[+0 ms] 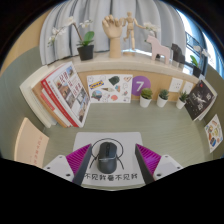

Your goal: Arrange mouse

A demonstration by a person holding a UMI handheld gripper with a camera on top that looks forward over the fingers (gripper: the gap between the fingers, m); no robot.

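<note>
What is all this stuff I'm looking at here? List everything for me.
mouse: one, black, on the mouse pad between the fingers
mouse pad: one, white with black characters, under the mouse
table: one, pale green
books: a few, red and white, leaning left of the mouse
small potted plants: three, white pots, beyond the fingers at right
orchid: one, white, on the back shelf
wooden hand model: one, tan, back shelf
fingers: two, magenta pads, open either side of the mouse

Claw fingers spread — pads apart.
</note>
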